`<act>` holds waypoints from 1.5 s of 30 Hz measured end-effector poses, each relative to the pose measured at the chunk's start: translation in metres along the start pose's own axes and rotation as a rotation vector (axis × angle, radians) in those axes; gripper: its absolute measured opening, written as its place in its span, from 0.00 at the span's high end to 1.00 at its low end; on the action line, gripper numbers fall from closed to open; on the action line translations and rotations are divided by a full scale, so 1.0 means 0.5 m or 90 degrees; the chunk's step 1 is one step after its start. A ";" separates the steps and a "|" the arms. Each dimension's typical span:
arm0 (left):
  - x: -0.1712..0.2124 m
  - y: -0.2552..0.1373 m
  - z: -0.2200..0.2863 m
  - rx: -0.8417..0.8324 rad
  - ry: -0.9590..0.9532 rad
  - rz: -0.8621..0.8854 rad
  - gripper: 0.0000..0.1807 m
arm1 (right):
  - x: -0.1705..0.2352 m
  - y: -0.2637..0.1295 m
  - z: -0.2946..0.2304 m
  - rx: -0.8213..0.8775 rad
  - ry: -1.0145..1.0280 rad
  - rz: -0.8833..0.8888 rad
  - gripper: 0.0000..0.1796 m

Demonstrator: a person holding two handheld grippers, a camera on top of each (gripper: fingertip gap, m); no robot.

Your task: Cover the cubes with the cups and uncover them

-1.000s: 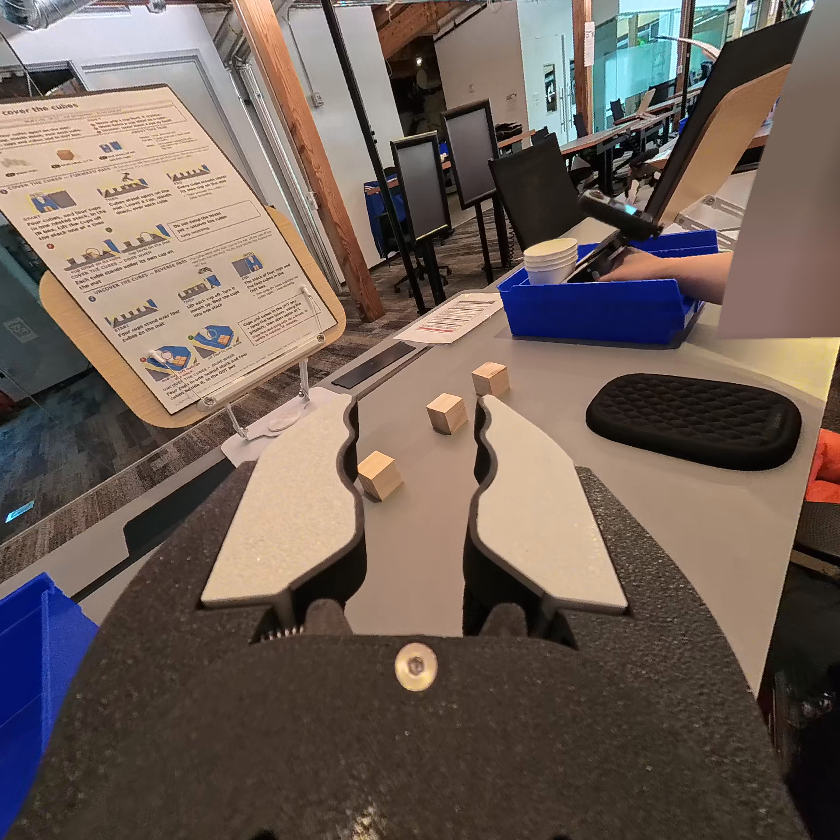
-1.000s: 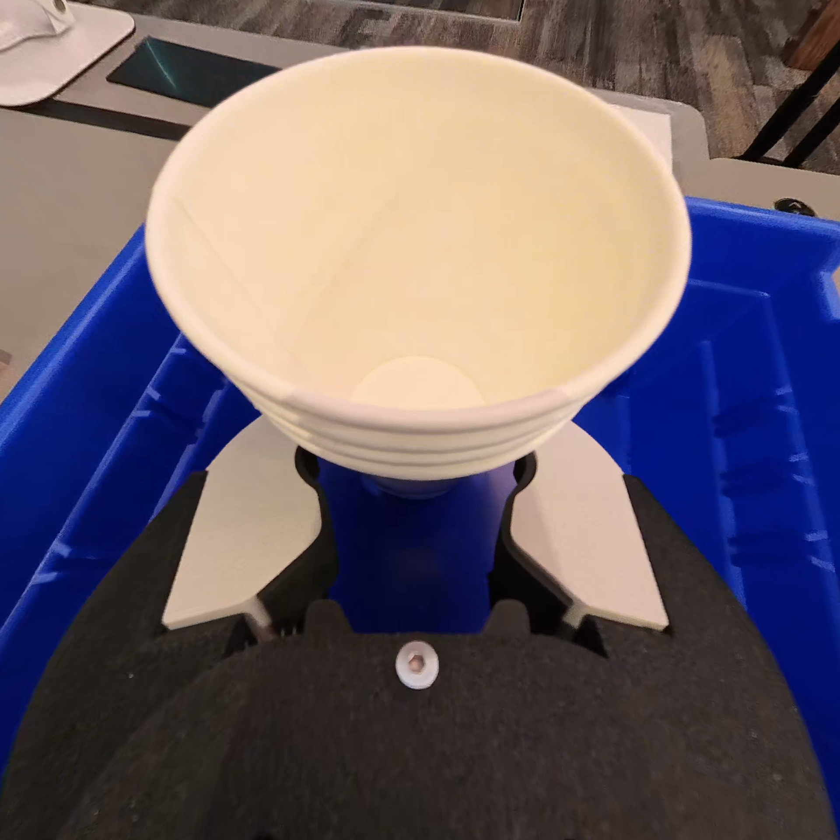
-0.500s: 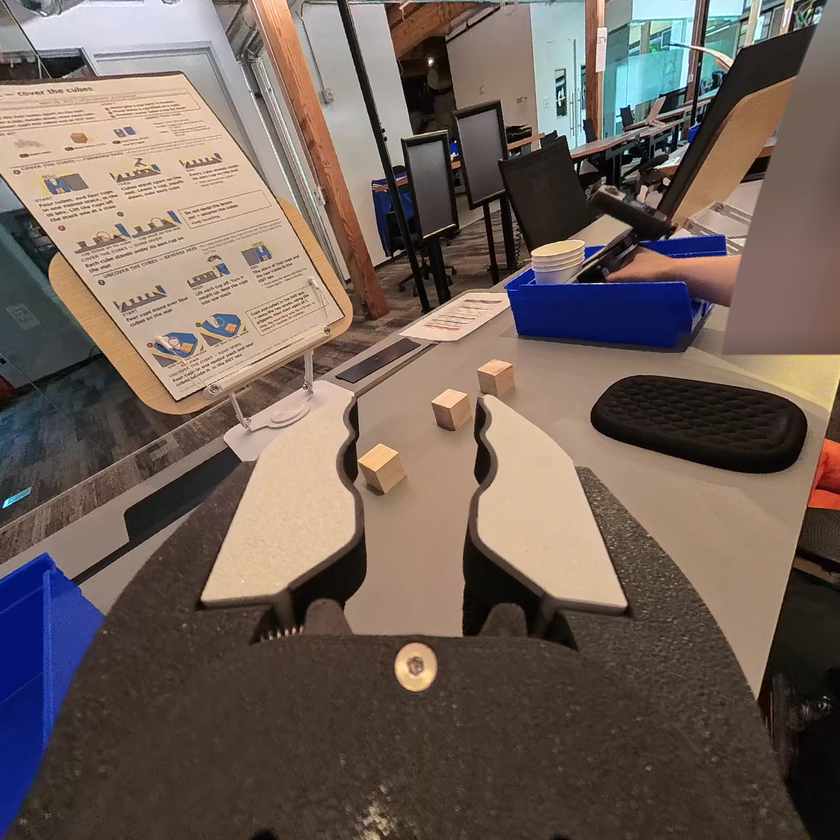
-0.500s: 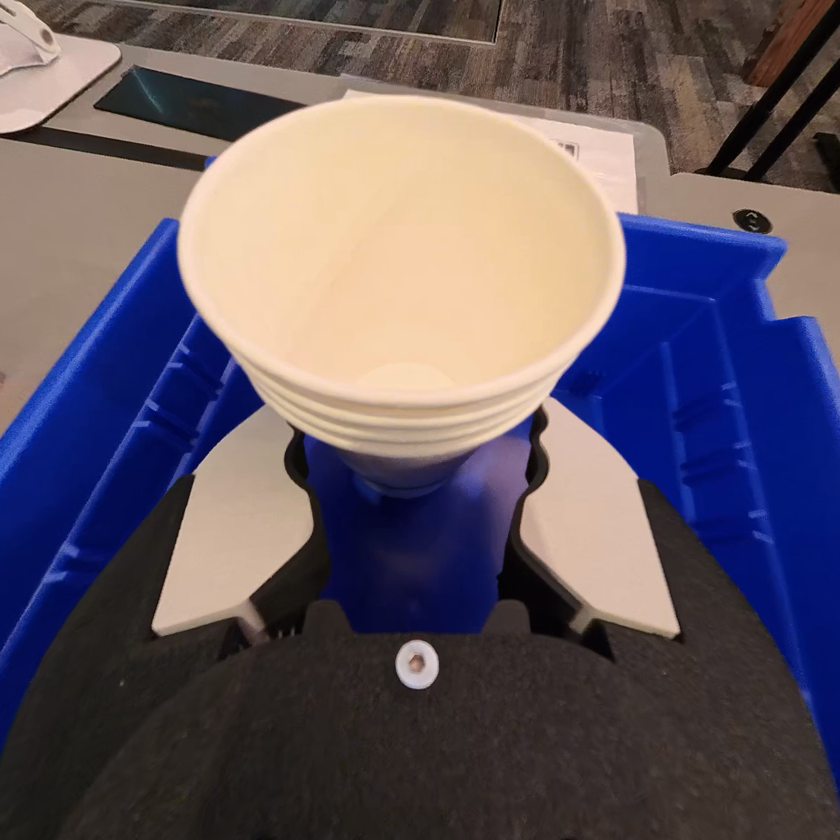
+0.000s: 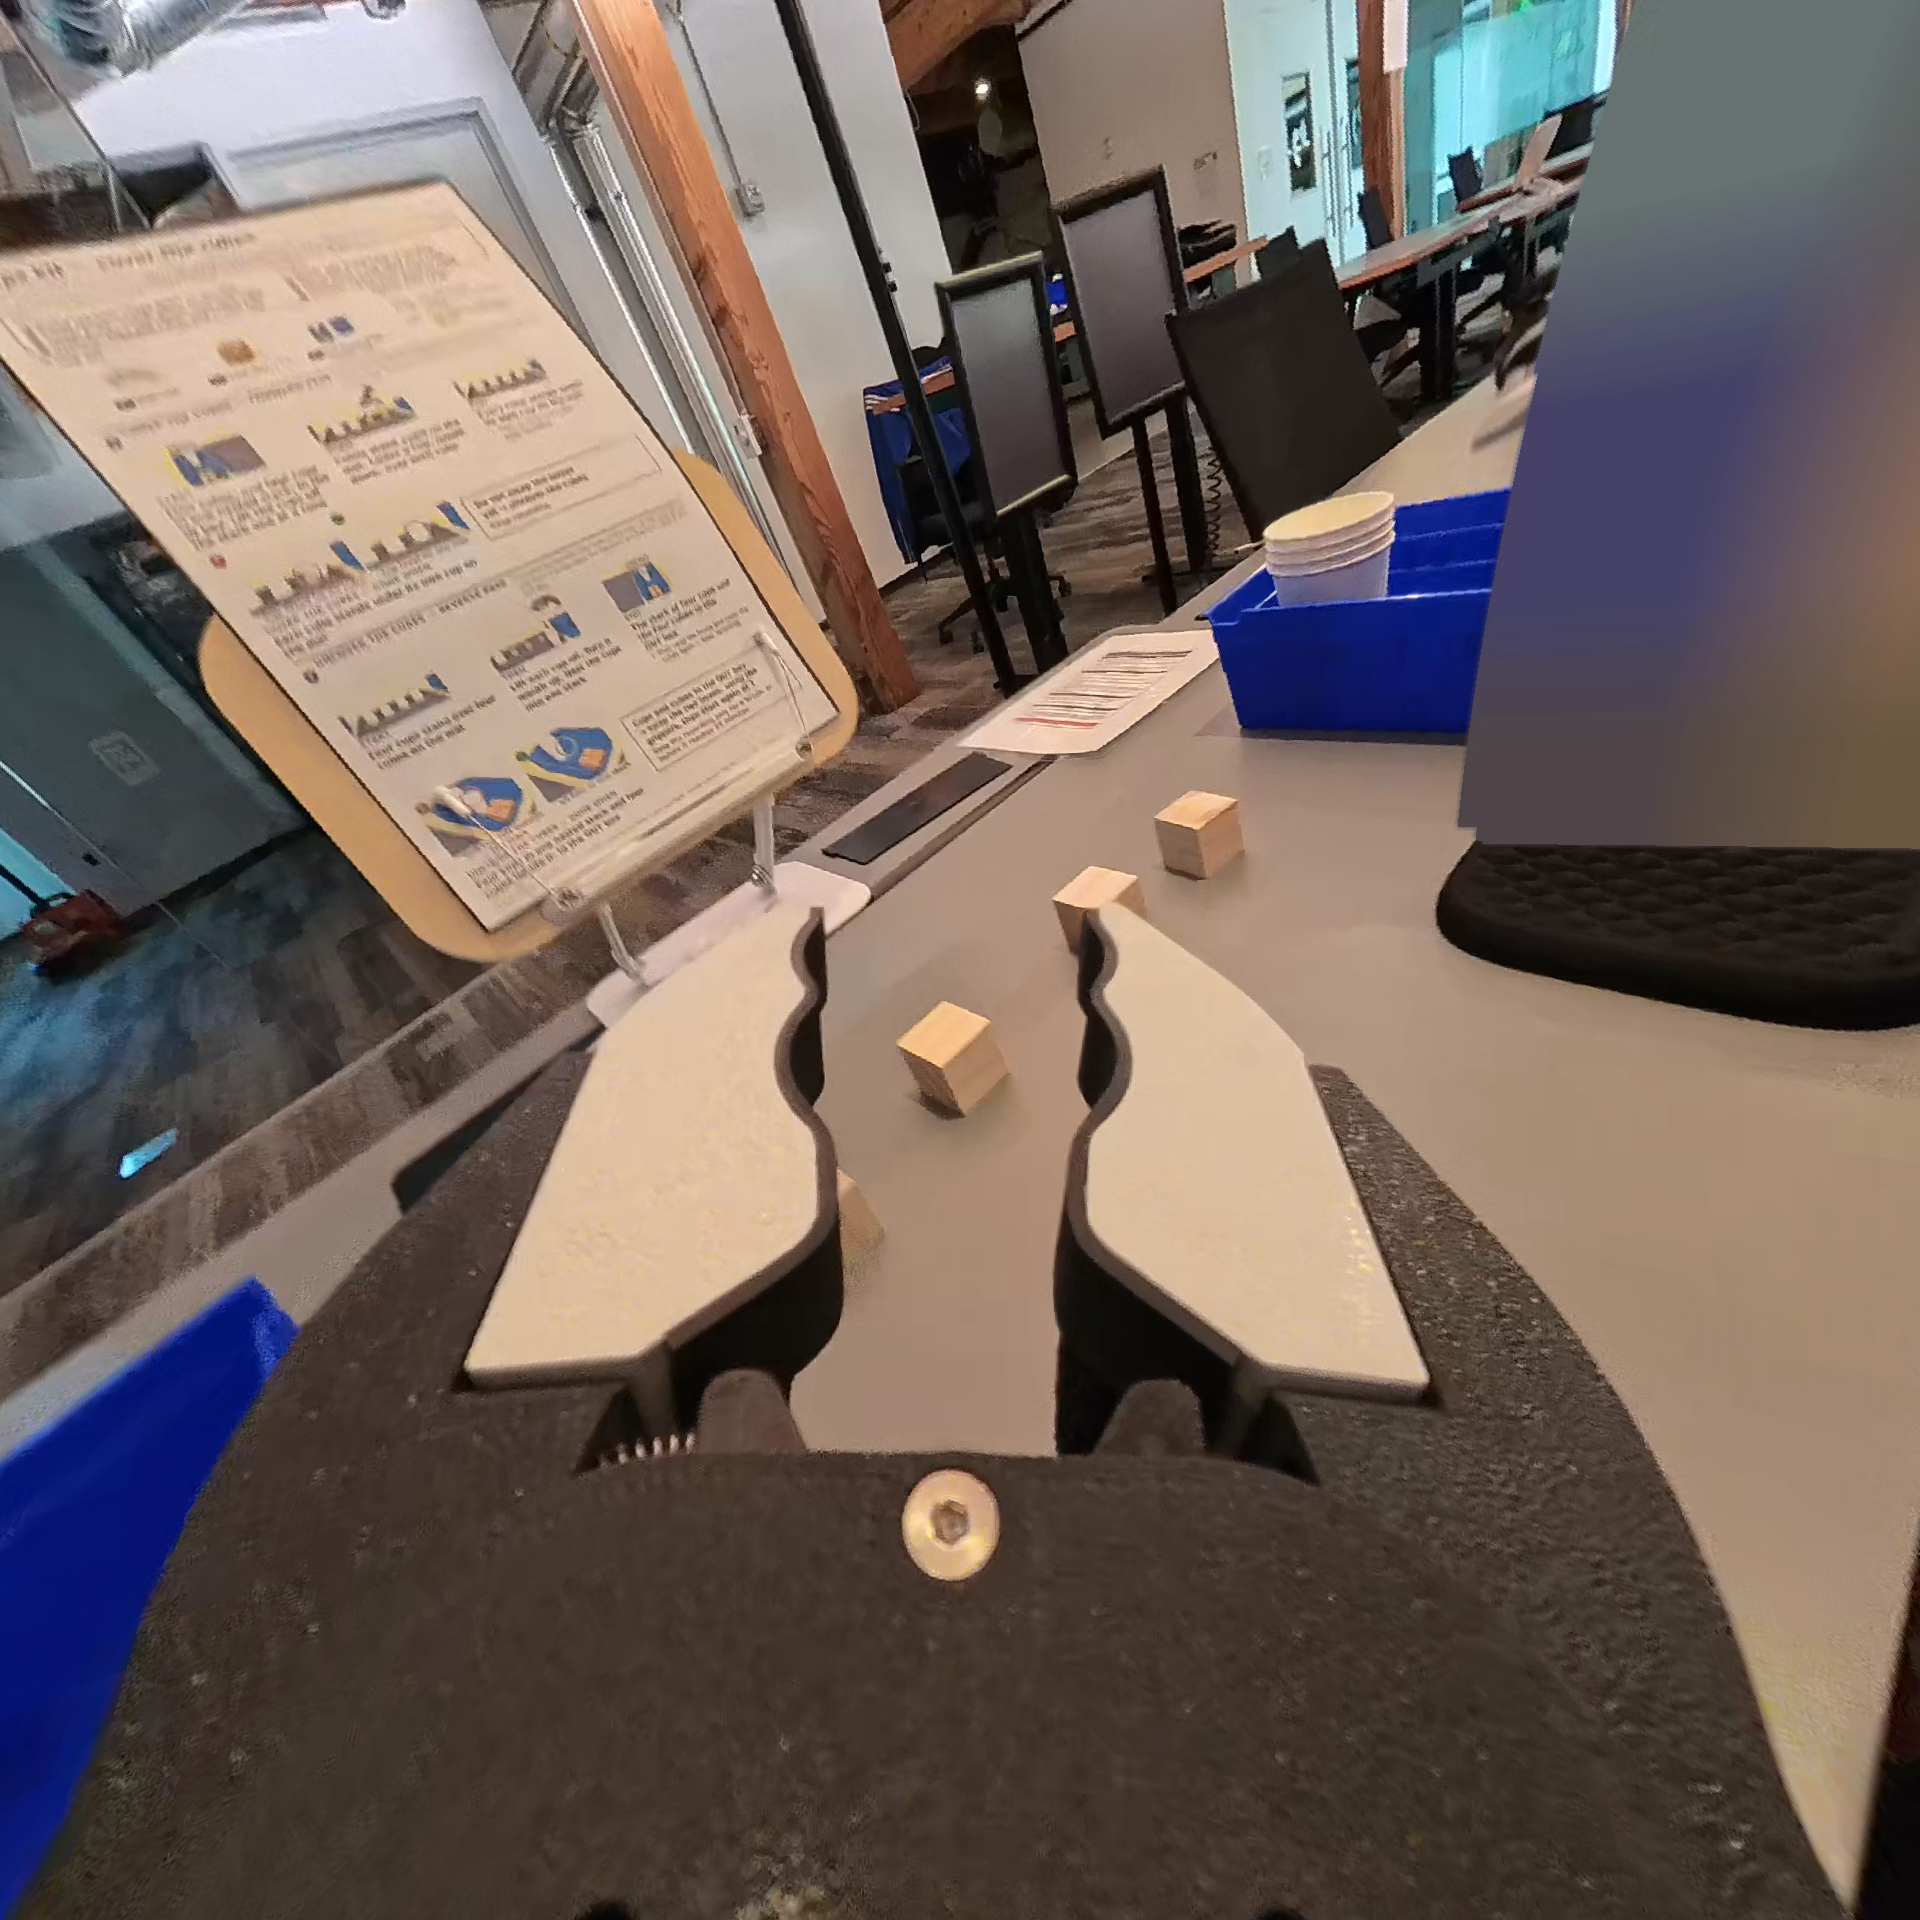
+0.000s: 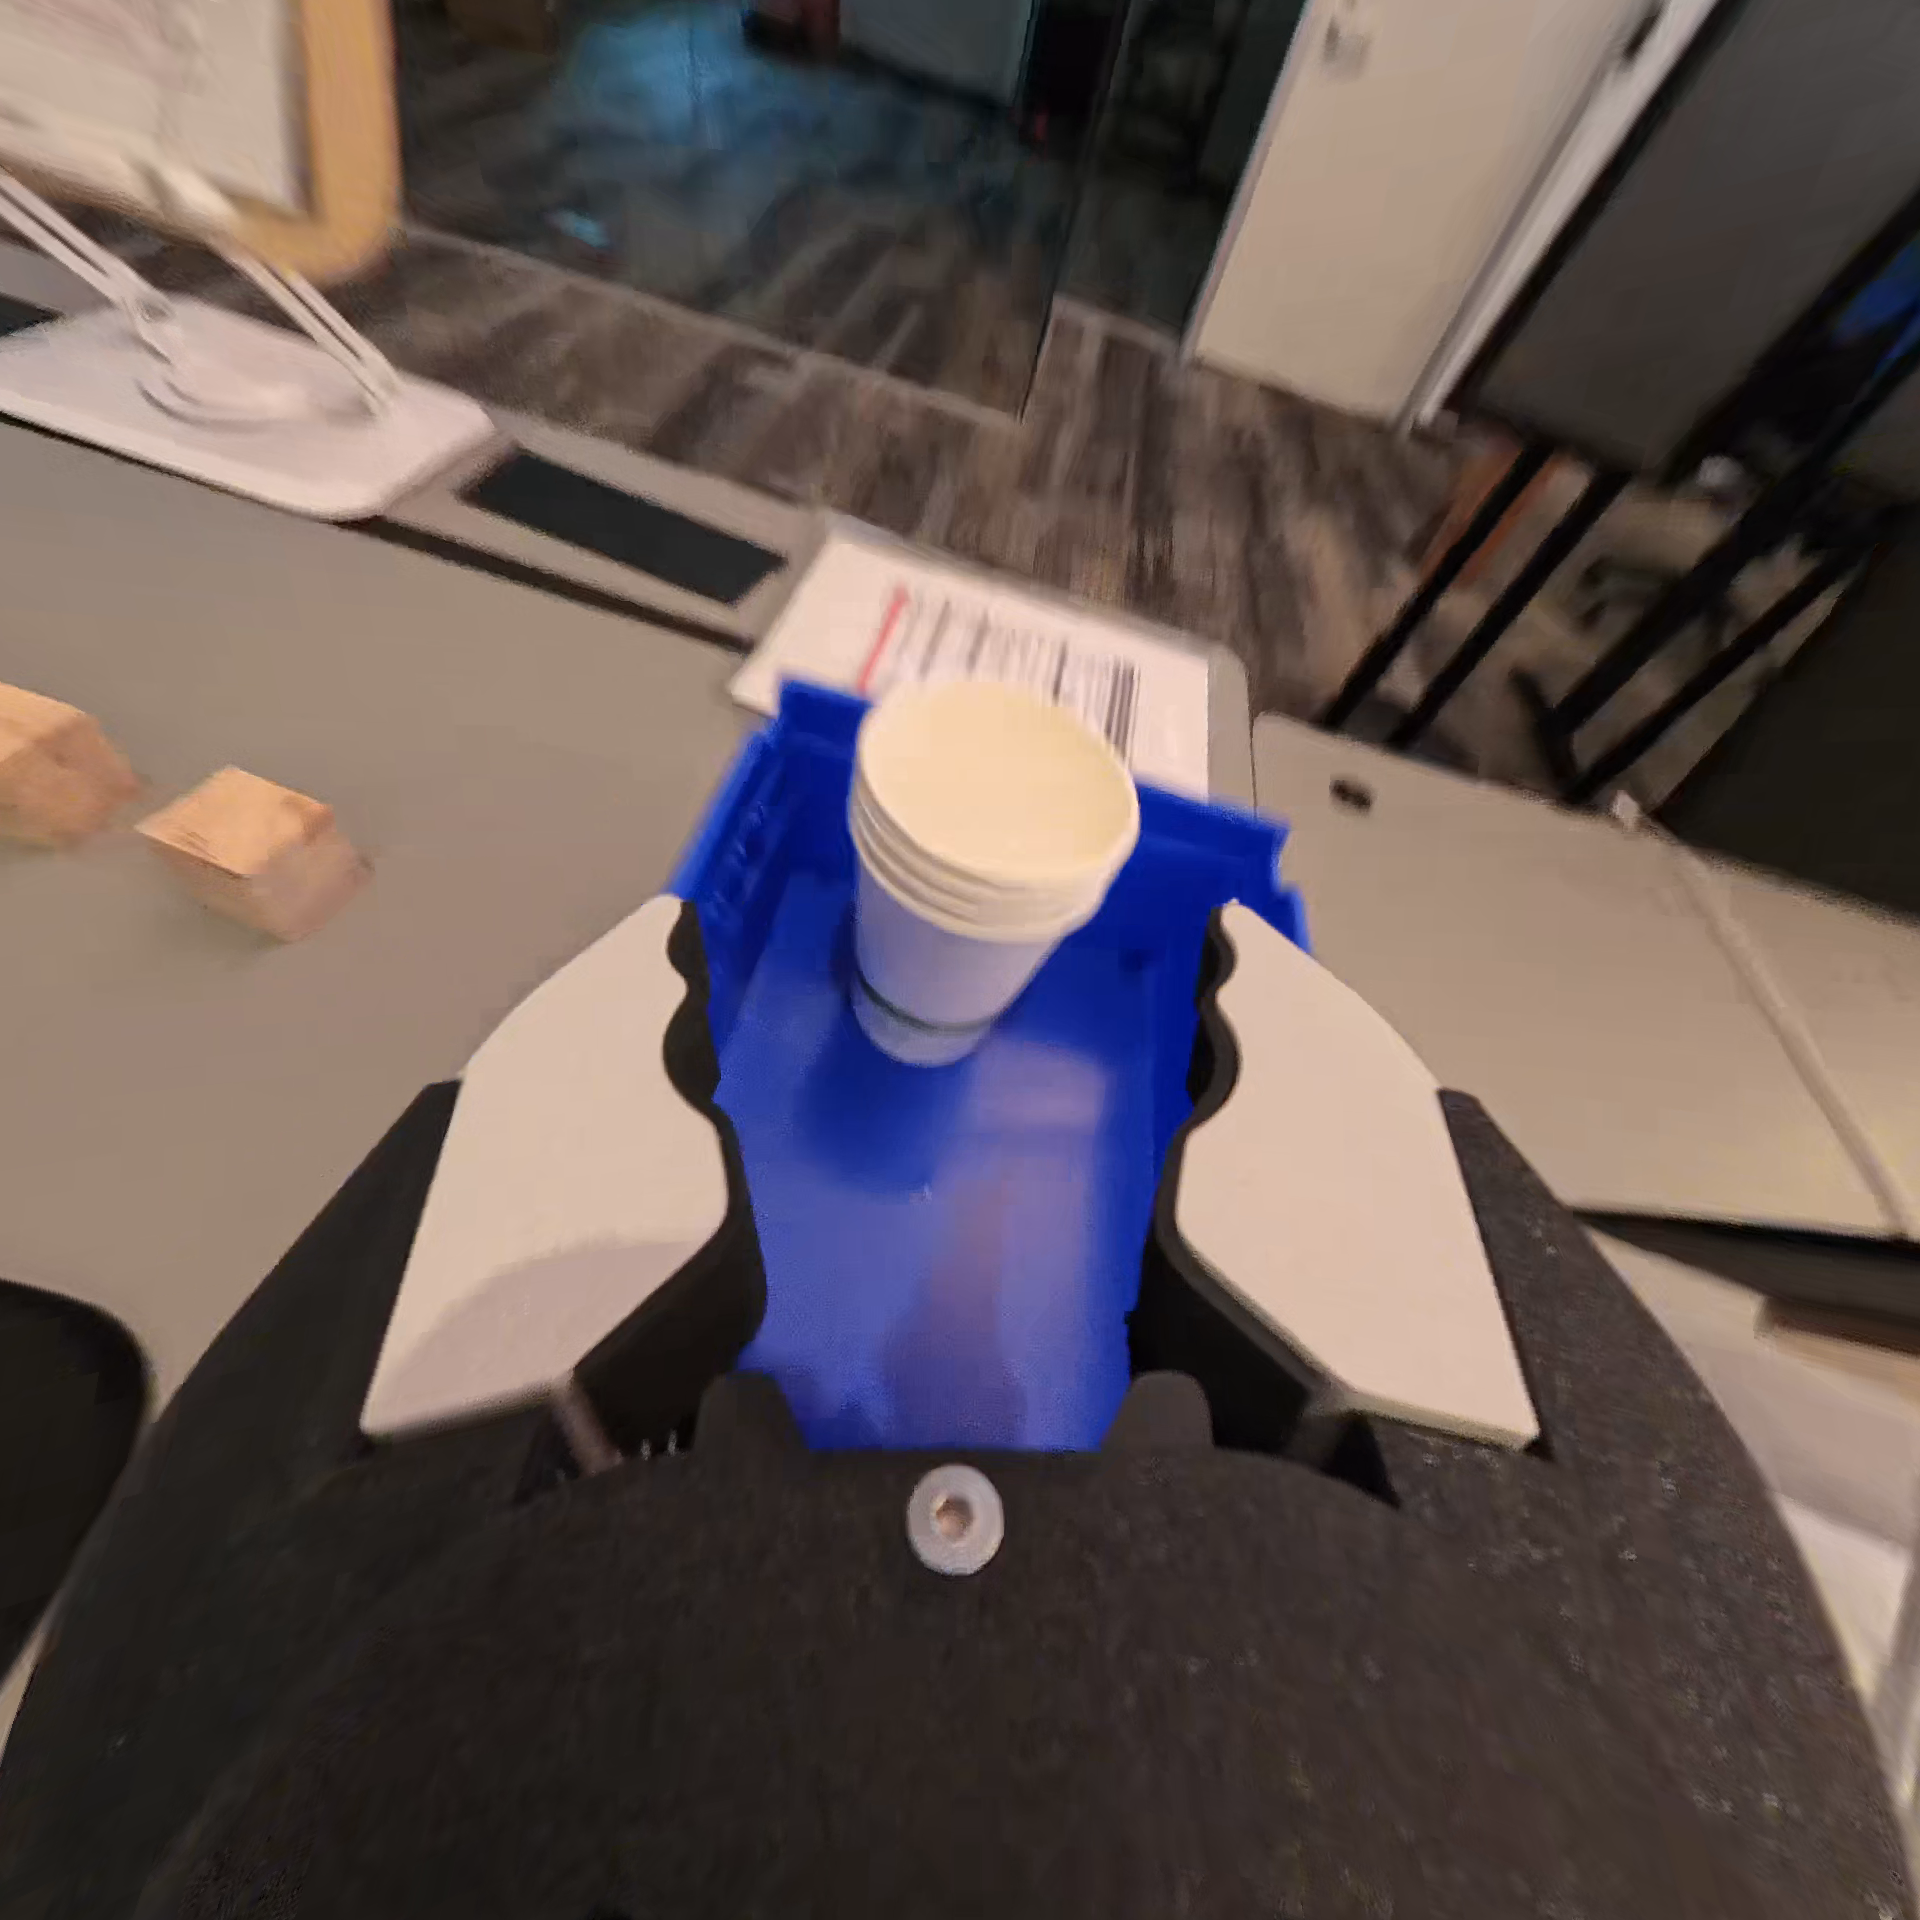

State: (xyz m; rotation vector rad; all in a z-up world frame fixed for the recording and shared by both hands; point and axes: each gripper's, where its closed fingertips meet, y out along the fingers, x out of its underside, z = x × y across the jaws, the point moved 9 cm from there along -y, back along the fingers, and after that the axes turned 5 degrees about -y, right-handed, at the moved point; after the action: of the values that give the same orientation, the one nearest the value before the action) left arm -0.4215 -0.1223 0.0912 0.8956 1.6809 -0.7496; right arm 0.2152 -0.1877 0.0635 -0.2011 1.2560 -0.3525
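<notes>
Several wooden cubes lie in a row on the grey table. In the left wrist view one cube (image 5: 952,1058) sits ahead between my fingers, two more (image 5: 1096,904) (image 5: 1198,833) lie beyond, and one (image 5: 857,1216) is half hidden under the left finger. My left gripper (image 5: 951,935) is open and empty above them. A stack of white paper cups (image 6: 987,883) stands upright in a blue bin (image 6: 935,1195); it also shows in the left wrist view (image 5: 1330,551). My right gripper (image 6: 951,925) is open and empty, held back from the stack. Two cubes (image 6: 249,847) (image 6: 52,764) show at its left.
An instruction board (image 5: 416,561) on a white stand is at the table's far left edge. A black padded mat (image 5: 1683,935) lies on the right. A printed sheet (image 6: 997,634) lies behind the bin. A second blue bin (image 5: 104,1507) is at the near left.
My right gripper has opened wider and pulled back from the cup stack, which stays in the bin. My left gripper has moved forward over the cubes.
</notes>
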 end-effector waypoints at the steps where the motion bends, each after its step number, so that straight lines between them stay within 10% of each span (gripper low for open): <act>1: -0.016 0.011 -0.012 0.009 0.012 -0.002 0.76 | -0.037 -0.024 -0.017 -0.010 -0.019 0.038 0.52; 7: -0.151 0.128 -0.081 0.049 0.066 0.007 0.75 | -0.194 -0.024 -0.236 -0.377 -0.177 0.078 0.65; 14: -0.224 0.214 -0.126 -0.036 0.077 0.026 0.71 | -0.155 0.156 -0.412 -0.482 -0.372 -0.129 0.66; 31: -0.099 0.254 -0.186 0.019 -0.048 -0.008 0.73 | -0.060 0.366 -0.476 -0.543 -0.556 -0.409 0.69; 45: -0.096 0.252 -0.187 0.034 -0.062 0.002 0.74 | -0.049 0.381 -0.477 -0.548 -0.516 -0.399 0.76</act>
State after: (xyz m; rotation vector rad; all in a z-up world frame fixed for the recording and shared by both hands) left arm -0.3521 0.0119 0.1556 0.8855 1.5799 -0.8264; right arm 0.0100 0.0089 -0.0510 -1.3510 0.4351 -0.1966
